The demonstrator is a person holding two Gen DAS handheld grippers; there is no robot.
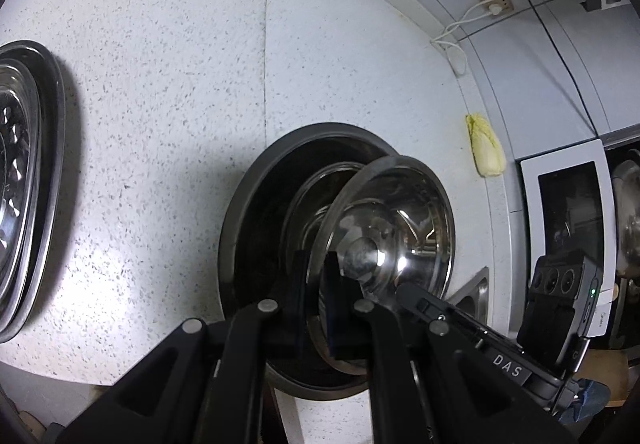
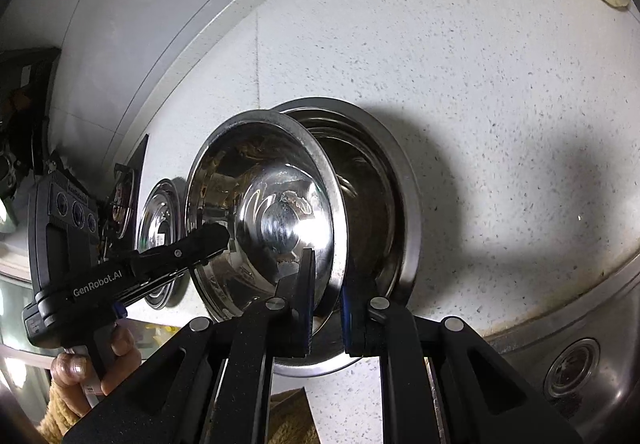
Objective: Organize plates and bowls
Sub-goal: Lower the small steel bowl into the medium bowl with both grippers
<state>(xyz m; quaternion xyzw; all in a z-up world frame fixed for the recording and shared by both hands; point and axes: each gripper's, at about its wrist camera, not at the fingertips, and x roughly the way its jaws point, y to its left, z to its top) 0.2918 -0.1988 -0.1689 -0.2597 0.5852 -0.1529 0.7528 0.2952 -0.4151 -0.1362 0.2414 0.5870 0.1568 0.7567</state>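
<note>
While both sets of jaws are pinching opposite sides of its rim, the shiny round stainless-steel bowl (image 1: 384, 240) is hanging tilted over the larger steel bowl (image 2: 376, 199) beneath it, the left gripper (image 1: 316, 284) clamping one edge and the right gripper (image 2: 328, 284) the other. That larger bowl is sitting on the white speckled stone countertop (image 1: 160, 83), with a stack of oval steel plates (image 1: 24, 183) lying well apart at the left and a pale yellow cabbage (image 1: 486, 151) resting near the wall.
</note>
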